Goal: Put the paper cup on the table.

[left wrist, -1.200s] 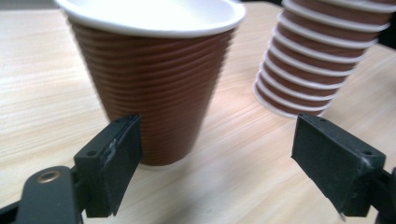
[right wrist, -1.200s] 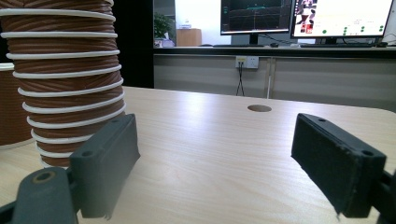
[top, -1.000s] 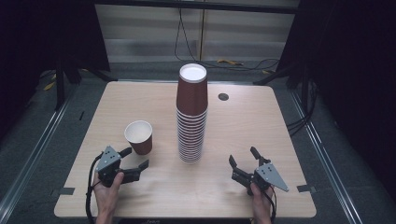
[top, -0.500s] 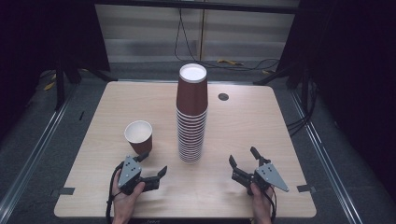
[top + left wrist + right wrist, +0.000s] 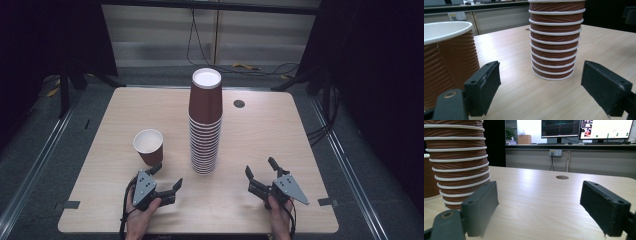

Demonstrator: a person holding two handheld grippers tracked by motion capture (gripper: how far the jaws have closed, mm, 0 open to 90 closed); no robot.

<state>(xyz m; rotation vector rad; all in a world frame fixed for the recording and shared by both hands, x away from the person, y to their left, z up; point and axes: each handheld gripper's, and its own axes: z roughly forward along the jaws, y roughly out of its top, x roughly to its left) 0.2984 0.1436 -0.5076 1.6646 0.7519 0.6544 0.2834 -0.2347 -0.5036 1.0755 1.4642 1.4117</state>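
The left tongs [image 5: 167,177] stand released, nothing between the jaws, low over the bench [image 5: 100,150], with the single cup [image 5: 148,146] upright just beside the jaw nearer it and the cup stack [image 5: 205,125] ahead across a bare strip of wood. The right tongs [image 5: 260,175] are likewise released and hold nothing, resting near the front edge to the right of the stack. In the left gripper view the single cup [image 5: 447,62] sits outside the gap, so the step in hand looks like taking that cup. To do it well, the left tongs should swing toward the cup until its wall sits squarely between the pads, then close gently below the rim: ribbed paper crushes easily. Keeping clear of the tall stack matters too, since a nudge could topple it.
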